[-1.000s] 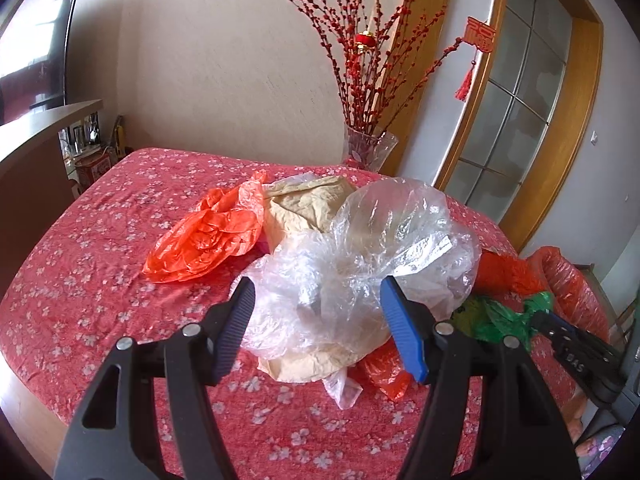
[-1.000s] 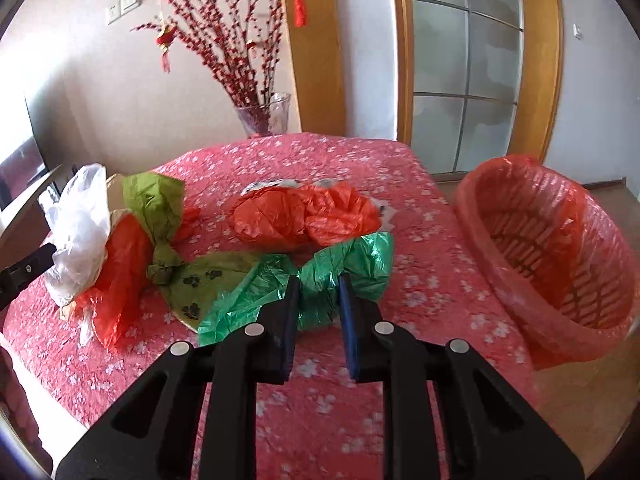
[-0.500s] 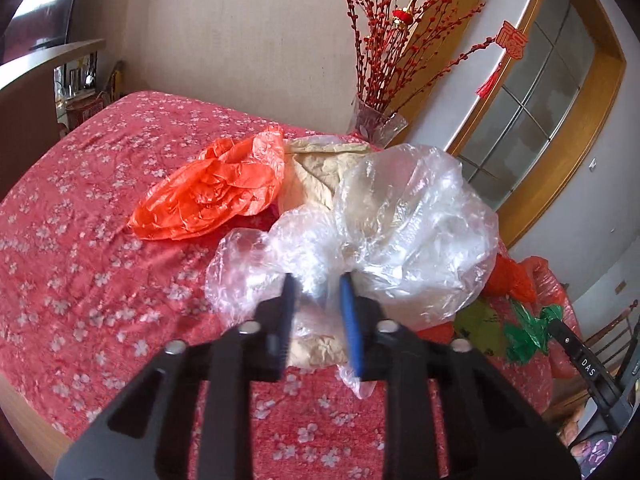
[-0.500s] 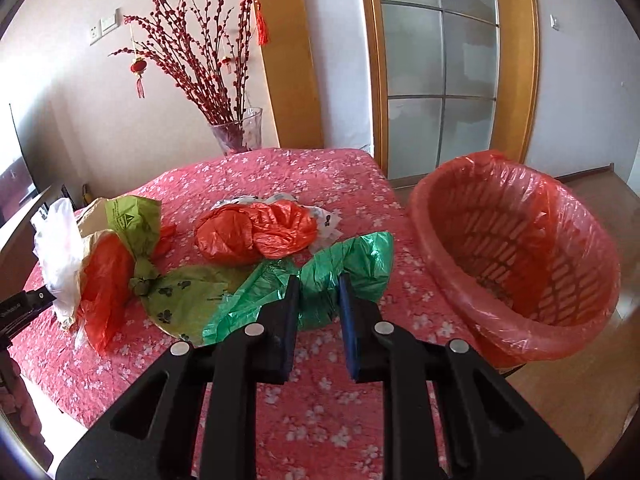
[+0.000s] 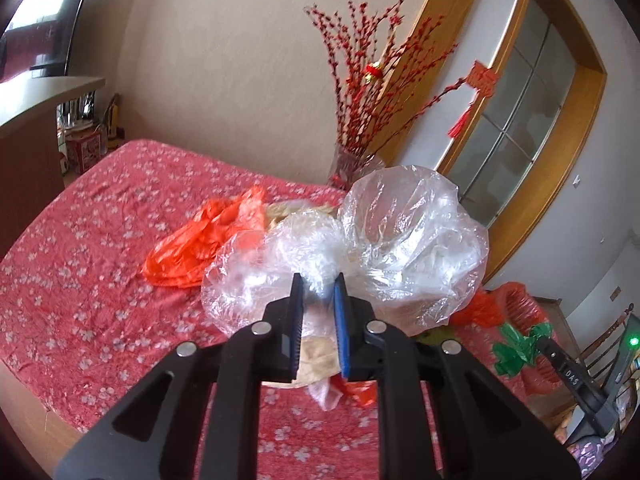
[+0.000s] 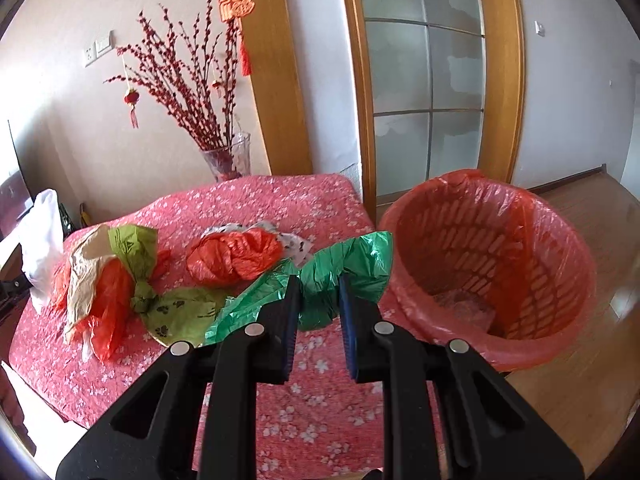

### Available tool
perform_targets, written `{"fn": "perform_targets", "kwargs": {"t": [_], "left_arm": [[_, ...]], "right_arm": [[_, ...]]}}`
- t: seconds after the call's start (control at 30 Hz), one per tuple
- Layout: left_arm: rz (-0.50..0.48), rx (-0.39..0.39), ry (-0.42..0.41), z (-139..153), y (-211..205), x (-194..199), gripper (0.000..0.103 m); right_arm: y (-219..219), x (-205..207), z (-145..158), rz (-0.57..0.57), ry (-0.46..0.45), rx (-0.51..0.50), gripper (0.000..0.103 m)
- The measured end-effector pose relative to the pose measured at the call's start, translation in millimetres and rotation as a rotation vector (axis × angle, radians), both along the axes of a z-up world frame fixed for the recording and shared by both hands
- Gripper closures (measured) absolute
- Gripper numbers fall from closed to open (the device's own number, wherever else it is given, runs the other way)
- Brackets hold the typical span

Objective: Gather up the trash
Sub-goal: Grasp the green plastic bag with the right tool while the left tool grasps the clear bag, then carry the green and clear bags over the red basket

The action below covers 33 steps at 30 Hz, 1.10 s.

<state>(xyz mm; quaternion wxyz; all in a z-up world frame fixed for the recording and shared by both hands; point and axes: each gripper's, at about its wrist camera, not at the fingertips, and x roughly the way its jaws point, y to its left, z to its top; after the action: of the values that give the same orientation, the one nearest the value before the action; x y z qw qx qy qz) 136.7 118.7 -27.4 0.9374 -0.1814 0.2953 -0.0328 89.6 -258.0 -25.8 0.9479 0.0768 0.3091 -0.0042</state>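
Observation:
My left gripper [image 5: 318,280] is shut on a clear plastic bag [image 5: 404,240] and holds it above the red floral table [image 5: 80,260]. An orange bag [image 5: 204,240] and a tan paper bag [image 5: 316,356] lie under it. My right gripper [image 6: 318,282] is shut on a green plastic bag [image 6: 344,268], held just left of the red-lined waste basket [image 6: 488,264]. The clear bag [image 6: 42,232] also shows at the far left of the right wrist view. The green bag [image 5: 520,348] and the basket [image 5: 520,300] show at the lower right of the left wrist view.
On the table [image 6: 260,200] lie an orange bag bundle [image 6: 234,258], a light green bag [image 6: 176,308] and an orange and tan heap [image 6: 100,288]. A glass vase of red branches [image 6: 226,160] stands at the far edge. A wooden glass door [image 6: 428,80] is behind the basket.
My left gripper closed on the clear bag and lifted it. My right gripper carried the green bag to the right, toward the basket, which now looks closer.

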Motion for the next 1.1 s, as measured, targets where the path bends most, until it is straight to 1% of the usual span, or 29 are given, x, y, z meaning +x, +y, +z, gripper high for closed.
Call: {"fn": "perform_targets", "kwargs": {"t": [0.13,0.37,0.57,0.73,0.97,1.1], "left_arm": [[-0.036,-0.005,-0.018,14.6,-13.1,2.2,0.088],[-0.123,0.009,-0.031,25.1,-53.3,9.9,0.088],[-0.2,0.013,-0.031,26.1,-91.5,17.8,0.088],[-0.28,0.019,-0.032,28.2,-131.3,26.0,0.088],[-0.391,0.029,-0.038,29.9,-189.5,37.9,0.088],[-0.447,0.021,-0.027,27.7,-218.9,45.7,0.088]], "right_arm": [[-10.4,-3.6,3.3,-0.022,-0.017,0.003,0.083],[-31.8,-11.7,13.4,-0.07,-0.055,0.003,0.083],[-58.5,-19.3,23.0,-0.138,-0.095,-0.002,0.083],[-84.9,-25.3,28.4,-0.196,-0.116,0.005,0.083],[-118.2,-27.7,31.5,-0.267,-0.132,0.001,0.083],[-134.5,-27.7,33.6,-0.303,-0.14,0.003,0.083]]}}
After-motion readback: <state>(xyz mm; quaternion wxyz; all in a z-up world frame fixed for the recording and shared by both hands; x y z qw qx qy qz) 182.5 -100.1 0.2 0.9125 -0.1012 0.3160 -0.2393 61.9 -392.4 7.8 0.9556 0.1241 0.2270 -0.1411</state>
